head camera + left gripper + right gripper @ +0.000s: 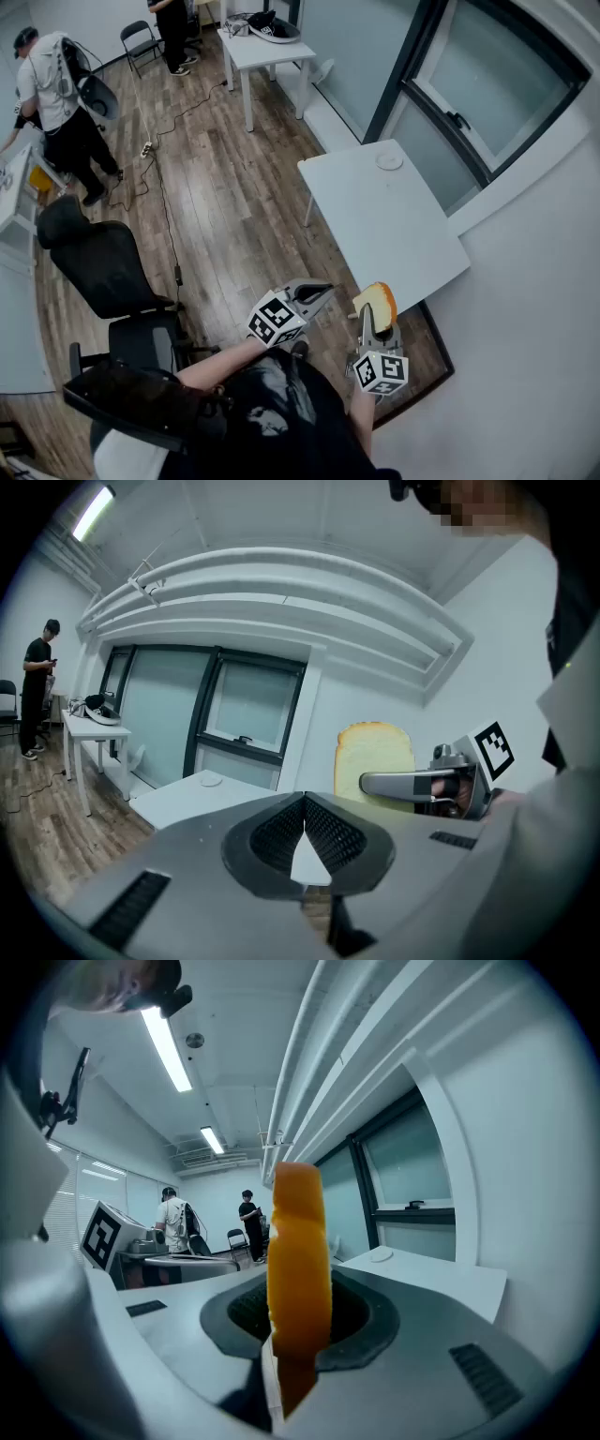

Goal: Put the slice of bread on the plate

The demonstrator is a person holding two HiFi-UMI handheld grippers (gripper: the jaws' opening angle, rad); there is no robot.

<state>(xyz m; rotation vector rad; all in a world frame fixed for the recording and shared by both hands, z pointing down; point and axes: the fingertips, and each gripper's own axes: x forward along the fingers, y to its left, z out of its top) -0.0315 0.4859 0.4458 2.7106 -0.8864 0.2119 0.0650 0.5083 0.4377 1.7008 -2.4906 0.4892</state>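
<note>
A slice of bread (375, 302) with a golden crust stands upright in my right gripper (375, 324), which is shut on its lower edge. The right gripper view shows the bread (298, 1269) edge-on between the jaws. From the left gripper view its pale face (375, 759) is in sight, to the right of my left gripper (305, 810). My left gripper (323, 292) is shut with nothing in it and hangs just left of the bread. A small white plate (389, 161) lies at the far end of a white table (384, 225) ahead of both grippers; the plate (381, 1254) is bare.
A black office chair (103, 262) stands on the wooden floor at the left. Another white table (267, 52) with dark things on it is at the back. People (56, 103) stand at the far left. A window wall (487, 112) runs along the right behind the table.
</note>
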